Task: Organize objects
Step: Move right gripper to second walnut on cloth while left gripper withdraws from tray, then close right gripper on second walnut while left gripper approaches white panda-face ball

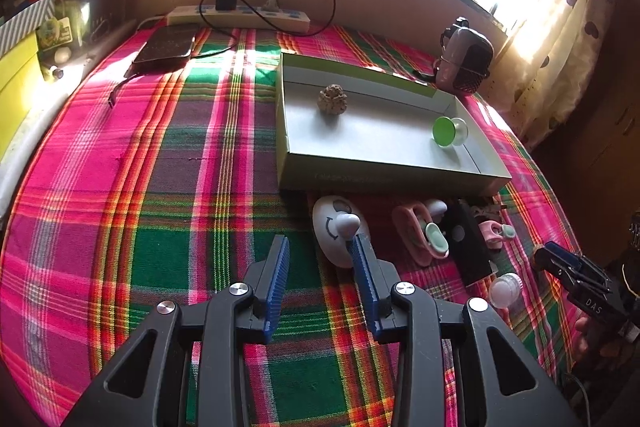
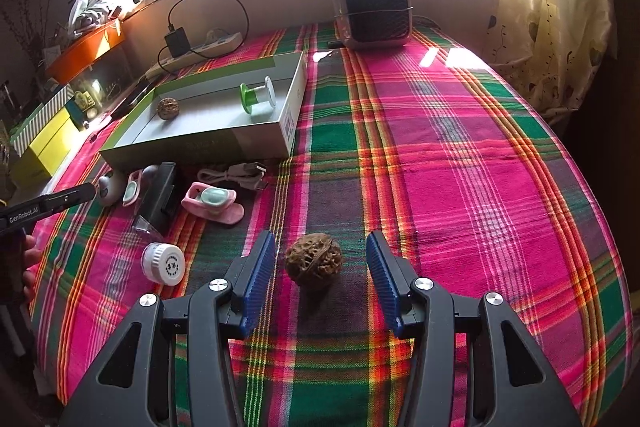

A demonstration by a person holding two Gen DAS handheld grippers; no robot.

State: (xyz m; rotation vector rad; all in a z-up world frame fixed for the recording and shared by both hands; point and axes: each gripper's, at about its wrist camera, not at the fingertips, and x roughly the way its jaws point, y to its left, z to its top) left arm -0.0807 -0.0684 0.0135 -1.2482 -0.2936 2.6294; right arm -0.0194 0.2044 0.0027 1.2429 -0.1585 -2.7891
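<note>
Walnut [image 2: 314, 262] on cloth between open right jaws; untouched

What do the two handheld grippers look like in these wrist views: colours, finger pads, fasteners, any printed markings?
Both are alike: the left gripper and the right gripper have matte black linkage arms with triangular cutouts, round silver fasteners at the pivots, and two blue ribbed finger pads. Seen from the side, the left gripper carries white "GenRobot.AI" lettering, and the right gripper shows white "DAS" lettering. No sleeves are visible.
</note>
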